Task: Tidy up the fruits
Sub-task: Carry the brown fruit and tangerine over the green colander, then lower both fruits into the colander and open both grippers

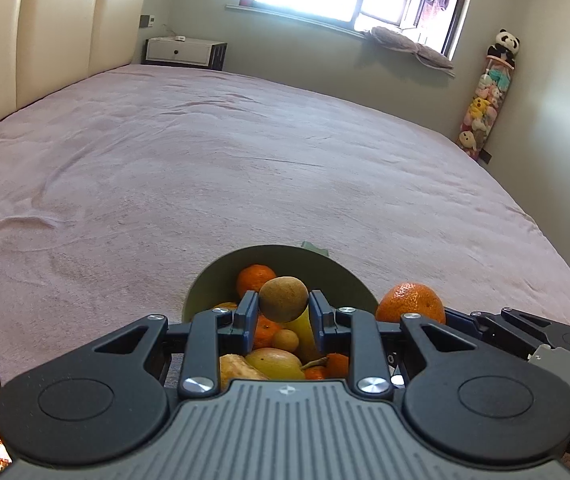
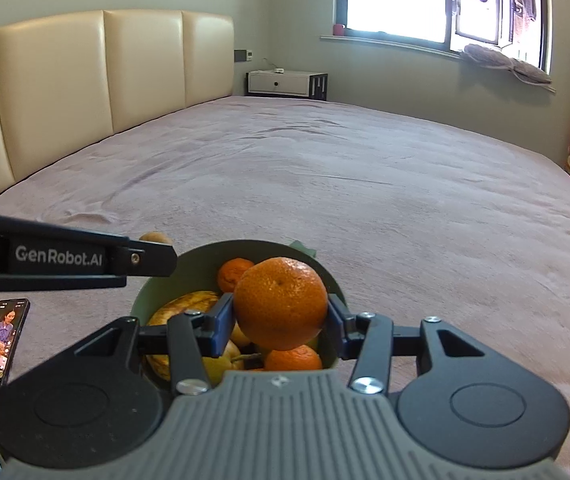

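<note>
- The bed (image 1: 245, 160) fills most of both views, its pinkish cover running from the lower edge up to the cream headboard (image 2: 105, 92) in the upper left.
- The window (image 2: 425, 0) glares bright along the top, right of centre, with a white nightstand (image 1: 177, 52) below and to its left.
- My green bowl (image 1: 345, 280) sits on the bed at lower centre of each view, heaped with fruit: small oranges, a banana (image 2: 183, 306) and a yellow pear (image 1: 275, 364) among them.
- My right tongs (image 2: 281, 320) are clamped on a big orange (image 2: 281, 302), the blue pads pressing both its sides; it hangs over the bowl at lower centre of the right view.
- My left tongs (image 1: 283, 312) are closed tight on a brown kiwi (image 1: 284, 298), held above the bowl's fruit at lower centre of the left view.
- In the right view, the left tongs' black body crosses in from the left edge, with the kiwi peeking behind its tip.
- A phone (image 2: 1, 344) lies on the bed at lower left, its screen lit.
</note>
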Demonstrator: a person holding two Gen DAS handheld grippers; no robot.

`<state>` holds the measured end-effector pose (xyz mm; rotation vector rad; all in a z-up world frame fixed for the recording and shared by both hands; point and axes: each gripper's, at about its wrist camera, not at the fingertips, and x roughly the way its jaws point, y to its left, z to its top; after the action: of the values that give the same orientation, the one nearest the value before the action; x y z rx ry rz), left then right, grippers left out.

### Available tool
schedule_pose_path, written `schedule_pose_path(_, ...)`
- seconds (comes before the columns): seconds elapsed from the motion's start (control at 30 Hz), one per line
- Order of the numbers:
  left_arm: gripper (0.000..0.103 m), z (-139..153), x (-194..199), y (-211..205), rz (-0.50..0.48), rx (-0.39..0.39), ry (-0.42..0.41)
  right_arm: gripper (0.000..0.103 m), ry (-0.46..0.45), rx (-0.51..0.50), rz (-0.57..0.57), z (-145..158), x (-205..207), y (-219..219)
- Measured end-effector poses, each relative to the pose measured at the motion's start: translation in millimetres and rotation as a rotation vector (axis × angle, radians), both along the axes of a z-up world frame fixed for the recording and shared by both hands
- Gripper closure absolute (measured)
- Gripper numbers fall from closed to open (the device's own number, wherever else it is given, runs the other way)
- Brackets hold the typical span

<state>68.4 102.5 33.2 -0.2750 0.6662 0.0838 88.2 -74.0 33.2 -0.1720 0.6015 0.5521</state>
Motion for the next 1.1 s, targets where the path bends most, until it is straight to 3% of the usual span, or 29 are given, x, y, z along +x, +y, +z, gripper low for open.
schedule_pose_path(0.53,0.073,-31,29,43,0.045,-0.135,0.036,0.057,0.034,0.011,-0.014,-17,39,8)
schedule_pose_path(1.1,0.073,-71,62,38,-0.034,-0.127,0.193,0.058,0.028,-0.076,0.061,-44,56,20)
